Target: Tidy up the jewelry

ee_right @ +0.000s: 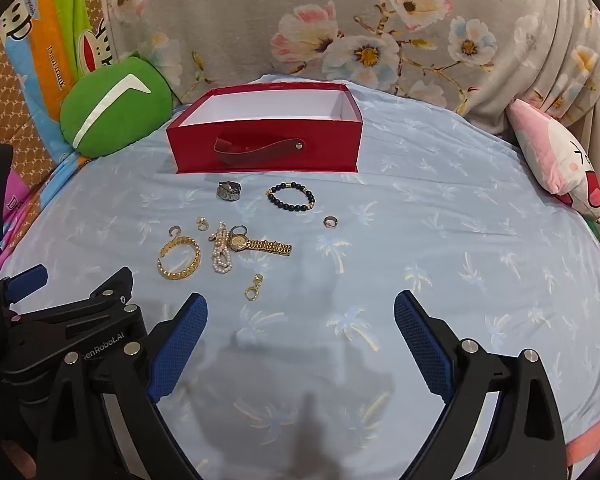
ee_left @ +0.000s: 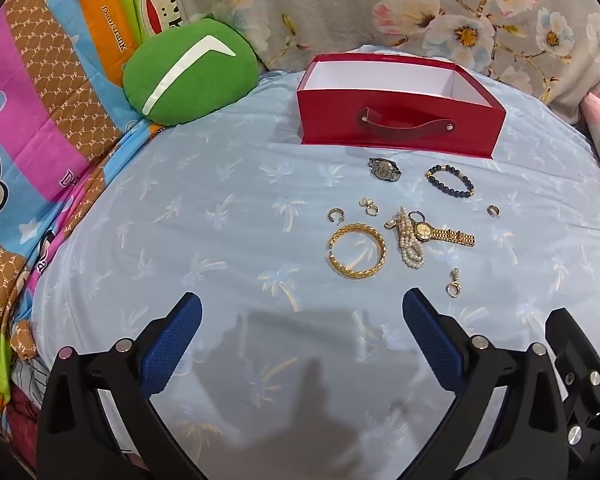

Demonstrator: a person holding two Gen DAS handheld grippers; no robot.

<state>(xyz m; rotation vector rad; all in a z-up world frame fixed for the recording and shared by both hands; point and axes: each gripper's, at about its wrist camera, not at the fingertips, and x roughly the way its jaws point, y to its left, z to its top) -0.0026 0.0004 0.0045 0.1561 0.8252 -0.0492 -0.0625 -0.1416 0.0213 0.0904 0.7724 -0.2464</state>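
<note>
Two grippers, left gripper and right gripper, hover spread wide, grasping nothing. Jewelry lies mid-bed: gold bangle, gold watch, beaded bracelet. The red box sits toward the bed's far edge.

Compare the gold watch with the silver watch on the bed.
The gold watch lies with its band stretched out flat; the silver watch sits with its band curled closed. The gold one touches the pearl strand; the silver one stands alone, nearer the red box. Both rest outside the box.

left gripper and right gripper hover side by side, jaws spread wide.
</note>
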